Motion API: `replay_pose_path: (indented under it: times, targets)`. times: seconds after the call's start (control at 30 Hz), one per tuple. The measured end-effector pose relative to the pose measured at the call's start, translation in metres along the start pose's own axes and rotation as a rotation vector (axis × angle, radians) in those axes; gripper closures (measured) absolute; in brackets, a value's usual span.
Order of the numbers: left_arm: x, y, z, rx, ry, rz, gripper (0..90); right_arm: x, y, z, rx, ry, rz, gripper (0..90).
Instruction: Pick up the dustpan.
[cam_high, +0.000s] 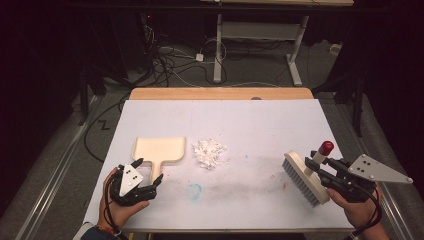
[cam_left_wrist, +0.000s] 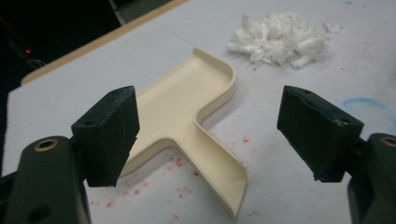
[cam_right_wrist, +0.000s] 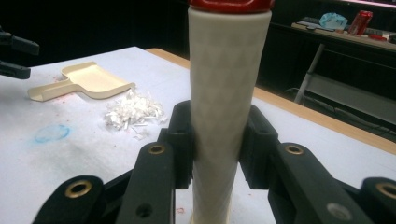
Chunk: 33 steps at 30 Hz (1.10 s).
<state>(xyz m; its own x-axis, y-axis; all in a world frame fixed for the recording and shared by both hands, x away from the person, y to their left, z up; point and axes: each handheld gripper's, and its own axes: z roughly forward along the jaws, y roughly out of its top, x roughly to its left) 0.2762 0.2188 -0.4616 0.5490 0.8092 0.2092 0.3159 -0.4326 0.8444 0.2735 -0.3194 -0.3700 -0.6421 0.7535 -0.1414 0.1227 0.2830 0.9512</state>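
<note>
Table: white sheet (cam_high: 260, 120) over wood top, blue smudge (cam_high: 195, 189), red specks.
Dustpan (cam_high: 159, 150): cream, empty; handle points at left gripper (cam_high: 134, 182), jaws spread wide either side of it, not touching.
Shreds (cam_high: 210, 152): white pile just right of dustpan (on table).
Brush (cam_high: 305, 176): right gripper (cam_high: 334, 176) clamped on its red-capped handle.
Writing: none readable.

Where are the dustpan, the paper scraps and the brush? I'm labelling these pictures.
dustpan (cam_high: 159, 149): high view, flat pan floor.
paper scraps (cam_high: 210, 152): high view, middle of the pile.
brush (cam_high: 301, 176): high view, bristle head.

Overhead table view; two close tong-cams
</note>
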Motion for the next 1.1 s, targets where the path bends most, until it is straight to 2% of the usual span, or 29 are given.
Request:
replay_pose_path:
  times: [0.07, 0.2, 0.3, 0.37, 0.4, 0.43, 0.47, 0.53, 0.57, 0.63, 0.7, 0.73, 0.77, 0.9, 0.97, 1.0, 1.1]
  targets:
    - [-0.003, -0.001, 0.002, 0.015, -0.014, 0.006, 20.4, 0.000, 0.000, 0.000, 0.002, -0.005, 0.001, 70.1]
    - [-0.006, -0.002, 0.002, 0.022, -0.010, -0.013, 20.8, -0.003, 0.002, 0.000, -0.008, 0.001, 0.018, 70.1]
    - [-0.011, 0.001, -0.002, 0.078, 0.034, -0.139, 22.4, -0.004, 0.004, 0.002, -0.012, -0.002, 0.011, 70.1]
    - [-0.018, 0.005, -0.003, 0.180, 0.055, -0.273, 23.5, -0.004, 0.005, 0.004, -0.011, -0.006, 0.011, 70.1]
    - [-0.018, 0.005, -0.003, 0.180, 0.055, -0.273, 26.1, -0.004, 0.005, 0.004, -0.011, -0.006, 0.011, 70.1]
    - [-0.027, 0.005, -0.003, 0.223, 0.008, -0.362, 26.9, -0.002, 0.004, 0.006, -0.012, -0.008, 0.009, 70.1]
    - [-0.032, 0.005, 0.000, 0.243, 0.000, -0.360, 25.7, -0.002, 0.004, 0.007, -0.003, -0.006, 0.010, 70.1]
    - [-0.036, 0.006, 0.009, 0.278, 0.015, -0.325, 25.6, -0.001, 0.002, 0.010, 0.011, -0.005, 0.005, 70.1]
    - [-0.035, 0.007, 0.015, 0.295, 0.036, -0.320, 25.4, -0.001, 0.002, 0.011, 0.015, -0.007, -0.005, 70.1]
    - [-0.026, 0.009, 0.024, 0.285, 0.047, -0.351, 25.8, 0.000, 0.002, 0.012, 0.023, -0.018, -0.011, 70.1]
    - [-0.017, 0.010, 0.034, 0.306, 0.098, -0.353, 26.1, 0.000, 0.002, 0.012, 0.024, -0.019, -0.012, 70.1]
    - [-0.017, 0.010, 0.034, 0.306, 0.098, -0.353, 26.3, -0.001, 0.002, 0.012, 0.018, -0.023, -0.010, 70.1]
    - [-0.010, 0.008, 0.043, 0.328, 0.106, -0.379, 26.3, -0.002, 0.002, 0.011, 0.021, -0.024, -0.004, 70.1]
    - [0.003, 0.005, 0.060, 0.378, 0.094, -0.411, 27.8, -0.003, 0.000, 0.011, 0.024, -0.024, -0.004, 70.1]
    - [0.006, 0.005, 0.063, 0.372, 0.085, -0.404, 26.8, -0.003, 0.000, 0.012, 0.026, -0.023, 0.001, 70.1]
    - [0.013, 0.008, 0.070, 0.373, 0.092, -0.409, 26.7, -0.002, 0.000, 0.012, 0.028, -0.022, 0.001, 70.1]
    - [0.021, 0.011, 0.077, 0.378, 0.086, -0.398, 30.3, -0.002, 0.000, 0.013, 0.026, -0.010, 0.000, 70.0]
